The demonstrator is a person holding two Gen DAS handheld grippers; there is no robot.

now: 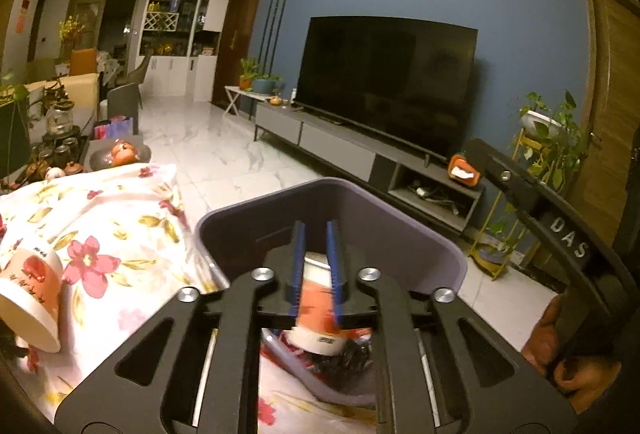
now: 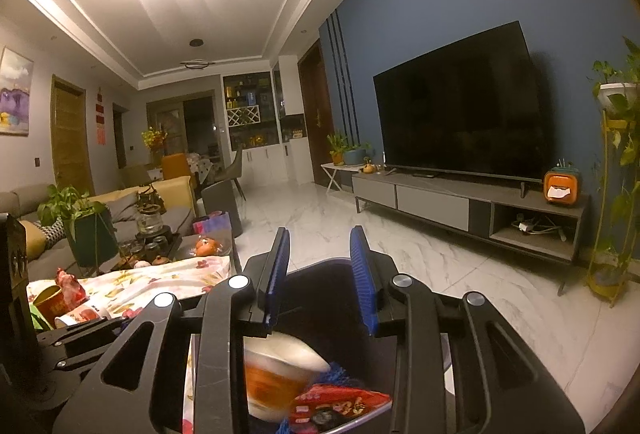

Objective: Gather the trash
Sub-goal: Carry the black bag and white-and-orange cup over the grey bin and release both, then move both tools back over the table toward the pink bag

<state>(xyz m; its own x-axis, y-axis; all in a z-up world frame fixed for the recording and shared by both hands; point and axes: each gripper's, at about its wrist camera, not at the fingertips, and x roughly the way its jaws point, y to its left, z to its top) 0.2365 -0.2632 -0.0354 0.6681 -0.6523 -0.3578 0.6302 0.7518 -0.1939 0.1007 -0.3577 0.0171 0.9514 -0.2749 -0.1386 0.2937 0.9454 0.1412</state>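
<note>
My left gripper [image 1: 316, 238] is over the dark purple trash bin [image 1: 440, 246], its blue fingers [image 1: 298, 254] close around a red and white paper cup [image 1: 318, 310] that looks blurred, over the bin's inside. Another paper cup [image 1: 34, 294] lies on its side on the floral cloth [image 1: 112, 234] at left. My right gripper [image 2: 320, 266] is open and empty above the same bin [image 2: 332, 318]. Below it a blurred orange and white cup [image 2: 276, 382] and a red snack wrapper [image 2: 340, 404] lie in the bin.
The floral cloth covers a low table with a tea set [image 1: 60, 149] and fruit plate [image 1: 120, 153] at its far end. A TV [image 1: 384, 81] on a grey stand [image 1: 360, 149], an orange tissue box [image 1: 464, 169] and a plant stand [image 1: 548, 161] are across the marble floor.
</note>
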